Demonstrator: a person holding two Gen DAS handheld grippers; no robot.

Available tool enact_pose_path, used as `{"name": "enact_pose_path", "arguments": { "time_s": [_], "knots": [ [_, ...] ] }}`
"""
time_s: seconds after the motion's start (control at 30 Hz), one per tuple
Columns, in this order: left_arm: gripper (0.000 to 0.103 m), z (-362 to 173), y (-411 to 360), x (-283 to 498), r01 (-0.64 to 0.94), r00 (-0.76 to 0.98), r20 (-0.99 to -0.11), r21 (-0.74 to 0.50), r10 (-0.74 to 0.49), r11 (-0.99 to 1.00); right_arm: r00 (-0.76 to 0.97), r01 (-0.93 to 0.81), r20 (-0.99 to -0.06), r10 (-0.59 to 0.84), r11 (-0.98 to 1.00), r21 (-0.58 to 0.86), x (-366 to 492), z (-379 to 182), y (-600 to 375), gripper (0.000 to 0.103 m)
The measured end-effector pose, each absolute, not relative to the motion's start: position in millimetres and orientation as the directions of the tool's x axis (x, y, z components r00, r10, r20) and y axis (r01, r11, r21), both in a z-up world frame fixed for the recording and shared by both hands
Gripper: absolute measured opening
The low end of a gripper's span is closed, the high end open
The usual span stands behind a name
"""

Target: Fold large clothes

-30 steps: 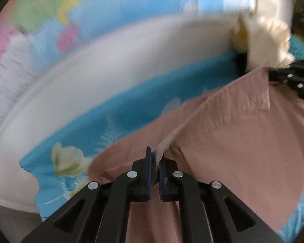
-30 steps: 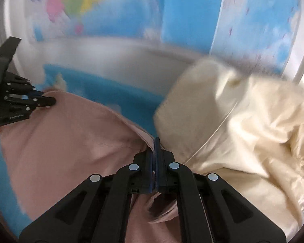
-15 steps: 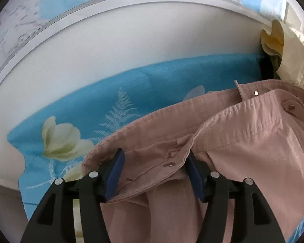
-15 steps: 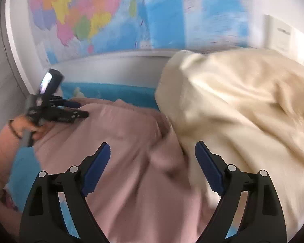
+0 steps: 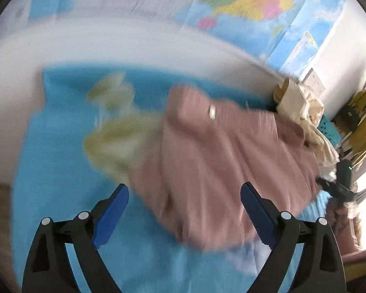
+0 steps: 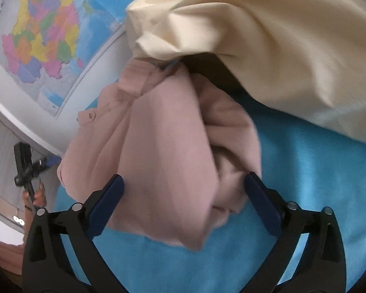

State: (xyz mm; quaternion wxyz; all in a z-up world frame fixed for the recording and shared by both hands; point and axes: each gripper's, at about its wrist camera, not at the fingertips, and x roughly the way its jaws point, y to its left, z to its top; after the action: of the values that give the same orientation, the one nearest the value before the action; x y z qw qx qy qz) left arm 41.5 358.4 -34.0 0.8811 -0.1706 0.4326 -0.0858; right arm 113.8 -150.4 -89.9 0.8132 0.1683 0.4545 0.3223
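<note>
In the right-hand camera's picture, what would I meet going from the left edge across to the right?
Colourful wall map → crumpled dusty-pink garment → bare stretch of bright blue cloth. The cream fabric overhead spans too much of the picture to place.

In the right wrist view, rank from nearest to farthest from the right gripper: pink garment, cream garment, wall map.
From the right gripper, jaws opening:
1. Pink garment: lying between the fingers, not pinched.
2. Cream garment: beyond it, upper right.
3. Wall map: on the wall, upper left.
</note>
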Motion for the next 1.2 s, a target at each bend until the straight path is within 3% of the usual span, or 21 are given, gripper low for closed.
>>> {"name": "enact_pose_path", "arguments": {
  "time_s": [0.1,0.13,0.17,0.2,0.23,0.27,0.3,0.33,0.37,0.43,0.63,0.77,0.87,0.9,0.97,1.0,1.1,1.2],
  "knots": [
    [0.091,-64,352,33,0.009,0.58,-0.735,-0.427,-0.352,0.904,0.36,-0.401,-0.602,0.713,0.7,0.591,113,-94,-139,0.097],
    [0.091,-69,348,34,0.006,0.576,-0.736,-0.432,-0.356,0.902,0.357,-0.413,-0.602,0.714,0.699,0.584,110,-93,-133,0.087],
    [0.091,-77,346,38,0.006,0.575,-0.724,-0.462,-0.381,0.887,0.358,-0.415,-0.604,0.712,0.701,0.58,111,-93,-131,0.065],
    [0.095,-83,344,43,0.01,0.591,-0.701,-0.487,-0.398,0.873,0.355,-0.406,-0.608,0.71,0.703,0.584,112,-95,-131,0.058],
    [0.092,-83,342,45,0.017,0.611,-0.683,-0.493,-0.4,0.87,0.356,-0.392,-0.615,0.704,0.71,0.585,116,-95,-127,0.041],
    [0.075,-84,338,50,0.022,0.61,-0.676,-0.509,-0.415,0.861,0.346,-0.389,-0.606,0.716,0.697,0.602,117,-95,-128,0.021],
    [0.063,-86,334,54,0.003,0.604,-0.686,-0.507,-0.405,0.862,0.325,-0.371,-0.583,0.745,0.667,0.646,119,-97,-131,0.019],
    [0.033,-87,330,56,-0.007,0.594,-0.696,-0.507,-0.404,0.862,0.314,-0.356,-0.564,0.764,0.645,0.676,119,-97,-135,0.013],
    [0.022,-87,327,56,-0.018,0.587,-0.697,-0.521,-0.413,0.854,0.309,-0.352,-0.542,0.781,0.624,0.698,116,-95,-140,0.009],
    [0.015,-77,326,45,-0.021,0.604,-0.685,-0.525,-0.408,0.851,0.3,-0.36,-0.475,0.827,0.559,0.747,103,-79,-151,0.008],
    [0.015,-44,306,-21,0.088,0.589,-0.626,-0.579,-0.512,0.81,0.287,-0.441,-0.429,0.857,0.516,0.735,41,-29,-180,0.008],
    [0.025,-61,294,-49,0.087,0.535,-0.669,-0.565,-0.516,0.821,0.263,-0.336,-0.52,0.812,0.583,0.74,23,-59,-207,0.014],
    [0.049,-62,301,-54,-0.014,0.576,-0.73,-0.458,-0.367,0.889,0.266,-0.297,-0.678,0.685,0.727,0.619,23,-79,-209,0.043],
    [0.053,-54,309,-56,-0.03,0.616,-0.703,-0.471,-0.355,0.881,0.271,-0.319,-0.699,0.661,0.747,0.583,23,-77,-206,0.047],
    [0.066,-33,313,-60,-0.048,0.69,-0.667,-0.428,-0.28,0.902,0.348,-0.34,-0.727,0.592,0.802,0.491,20,-60,-205,0.08],
    [0.07,-24,312,-61,-0.046,0.716,-0.653,-0.399,-0.248,0.916,0.418,-0.362,-0.719,0.555,0.828,0.428,17,-44,-207,0.084],
    [0.076,-1,288,-47,0.022,0.743,-0.633,-0.301,-0.217,0.953,0.552,-0.42,-0.666,0.501,0.858,0.297,5,-9,-205,0.081],
    [0.077,-7,260,-15,0.058,0.697,-0.687,-0.232,-0.206,0.971,0.591,-0.521,-0.631,0.503,0.835,0.178,2,9,-166,0.059]
  ]
}}
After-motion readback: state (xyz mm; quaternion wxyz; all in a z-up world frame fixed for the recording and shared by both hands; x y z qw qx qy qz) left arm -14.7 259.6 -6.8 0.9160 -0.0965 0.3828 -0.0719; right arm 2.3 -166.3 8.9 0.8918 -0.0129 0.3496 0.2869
